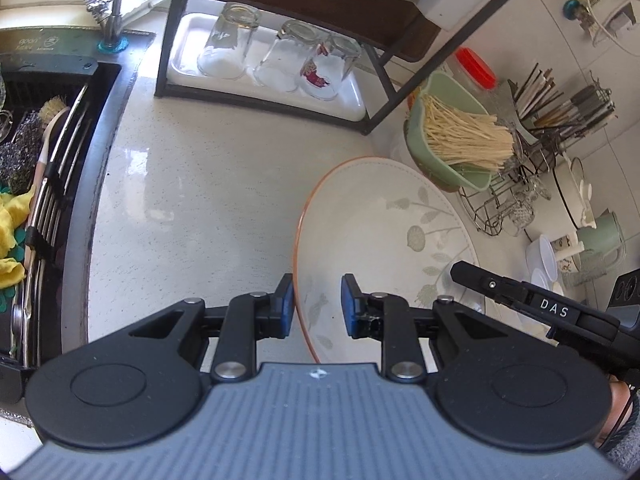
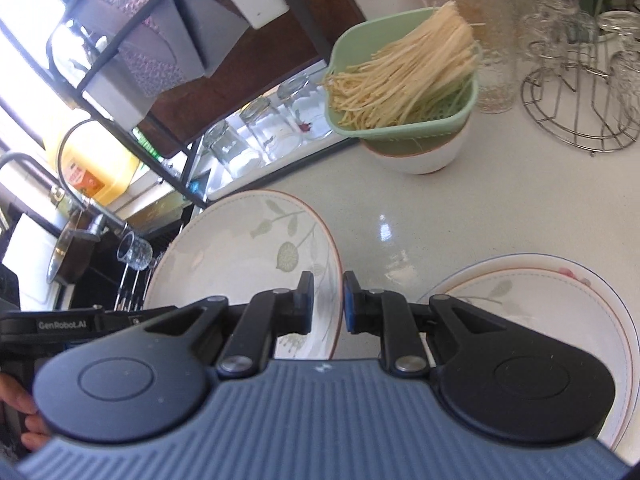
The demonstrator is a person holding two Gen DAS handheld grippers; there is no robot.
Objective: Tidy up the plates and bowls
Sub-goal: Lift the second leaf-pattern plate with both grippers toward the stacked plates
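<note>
Both grippers hold one cream plate with a pale green leaf pattern and an orange rim (image 1: 384, 232), lifted and tilted above the speckled white countertop (image 1: 208, 184). The left gripper (image 1: 318, 306) pinches the plate's near-left rim between its blue pads (image 1: 347, 308), one pad on each face of the plate. The right gripper (image 2: 327, 302) pinches the right rim of the same plate (image 2: 240, 240) in its own view, its jaws nearly pressed together with the thin orange edge caught between them. In the left wrist view the right gripper's black body enters at the lower right, at the plate's far edge.

To the right of the right gripper, a stack of similar cream plates (image 2: 536, 300), the top one leaf-patterned and the lower with a blue line rim, lies flat on the countertop. Ahead of the right gripper stands a white bowl (image 2: 424, 158) with a pale green plastic strainer of dry noodles (image 2: 404, 80) on it. Ahead of the left gripper, upturned clear glasses (image 1: 228, 40) stand on a white tray (image 1: 352, 100) under a black metal rack. Far left of the left gripper lies a dark sink (image 1: 48, 128).
</note>
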